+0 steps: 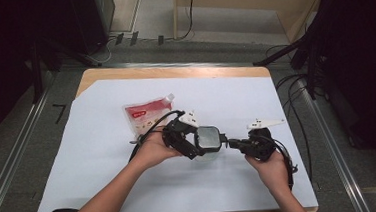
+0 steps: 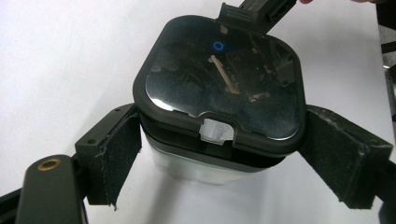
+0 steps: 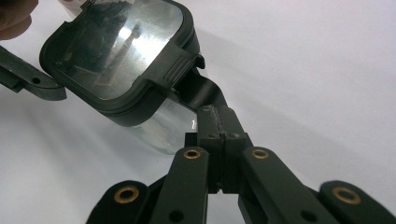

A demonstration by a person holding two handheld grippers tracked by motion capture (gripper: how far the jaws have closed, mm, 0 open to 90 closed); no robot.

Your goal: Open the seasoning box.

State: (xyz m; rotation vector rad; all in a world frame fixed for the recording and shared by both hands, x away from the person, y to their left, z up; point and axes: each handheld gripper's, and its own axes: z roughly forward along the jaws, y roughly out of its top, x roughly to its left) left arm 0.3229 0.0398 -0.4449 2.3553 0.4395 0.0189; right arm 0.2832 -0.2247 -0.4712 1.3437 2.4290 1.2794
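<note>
- Midway, by the look of it: a clear container (image 1: 208,140) with a dark lid (image 2: 219,79) stands at the table's (image 1: 94,157) centre, lid still seated.
- Left tongs (image 1: 203,141) clasp the container's body, pads pressed to both sides.
- Right tongs (image 1: 227,144), fully closed, pinch the lid's latch tab (image 3: 198,91) from the right.
- Opening the lid appears to remain; a red-and-white pouch (image 1: 148,115) lies beyond, untouched.

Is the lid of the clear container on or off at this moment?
On. The black lid sits over the clear container, which the left gripper clamps; the shut right gripper pinches the lid's flap.
</note>
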